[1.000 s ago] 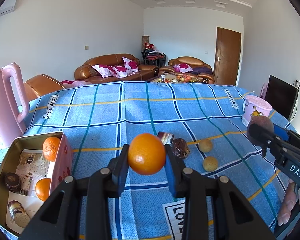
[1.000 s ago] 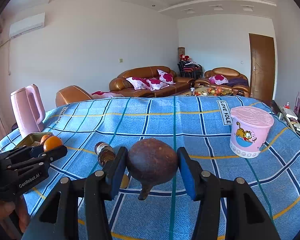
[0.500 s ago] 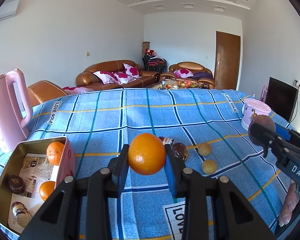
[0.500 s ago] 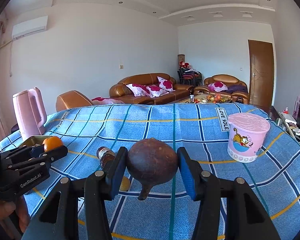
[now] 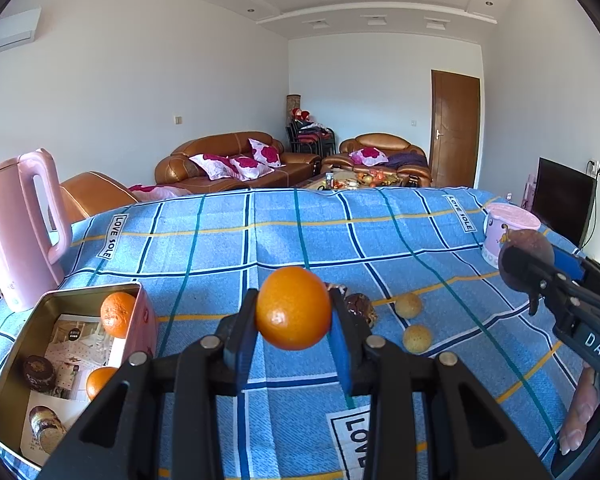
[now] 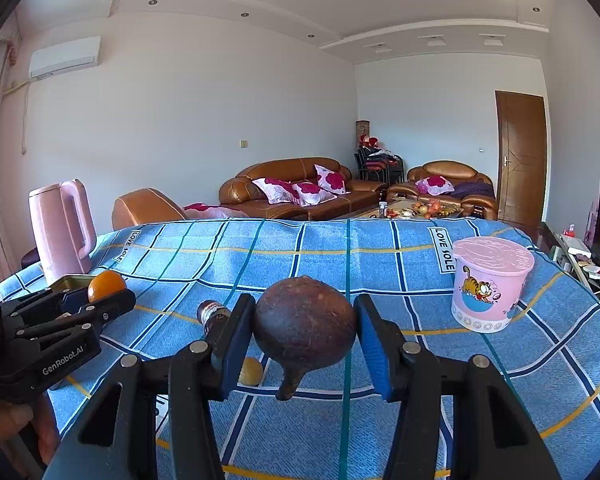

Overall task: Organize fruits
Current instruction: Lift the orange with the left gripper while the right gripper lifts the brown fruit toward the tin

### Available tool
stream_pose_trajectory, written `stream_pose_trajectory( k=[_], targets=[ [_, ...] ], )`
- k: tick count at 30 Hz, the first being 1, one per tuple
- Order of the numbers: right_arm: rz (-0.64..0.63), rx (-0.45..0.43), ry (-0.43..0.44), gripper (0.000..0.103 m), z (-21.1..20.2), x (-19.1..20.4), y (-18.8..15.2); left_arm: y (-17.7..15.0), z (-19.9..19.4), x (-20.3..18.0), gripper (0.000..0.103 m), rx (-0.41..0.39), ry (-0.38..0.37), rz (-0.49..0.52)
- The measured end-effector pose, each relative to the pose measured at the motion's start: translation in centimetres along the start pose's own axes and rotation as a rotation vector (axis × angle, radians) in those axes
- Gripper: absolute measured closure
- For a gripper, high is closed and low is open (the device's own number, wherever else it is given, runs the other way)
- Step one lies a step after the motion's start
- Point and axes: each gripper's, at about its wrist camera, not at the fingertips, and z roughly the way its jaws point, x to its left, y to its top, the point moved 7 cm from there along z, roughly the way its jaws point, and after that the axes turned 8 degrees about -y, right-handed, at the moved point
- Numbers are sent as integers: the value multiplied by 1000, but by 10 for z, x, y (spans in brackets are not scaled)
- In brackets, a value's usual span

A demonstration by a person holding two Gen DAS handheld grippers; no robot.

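Note:
My left gripper is shut on an orange and holds it above the blue checked tablecloth. My right gripper is shut on a dark brown round fruit with a stem; it also shows at the right of the left wrist view. An open tin box at the lower left holds two oranges and dark round fruits. Two small yellowish fruits lie on the cloth ahead, beside a dark wrapped item. The left gripper with its orange shows in the right wrist view.
A pink kettle stands left behind the tin. A pink lidded cup stands at the right. A small brown bottle lies on the cloth. Sofas, a door and a TV are beyond the table.
Both grippers have risen and tilted up slightly with their fruits still held; the tin and kettle have shifted right and lower in the left wrist view.

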Motion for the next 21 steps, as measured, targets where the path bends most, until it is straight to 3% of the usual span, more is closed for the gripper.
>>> stream_pose_trajectory(
  k=[21],
  targets=[
    [-10,-42,-1,50,-11,3,2,4,-14,-10,68,-71,29,68]
  ],
)
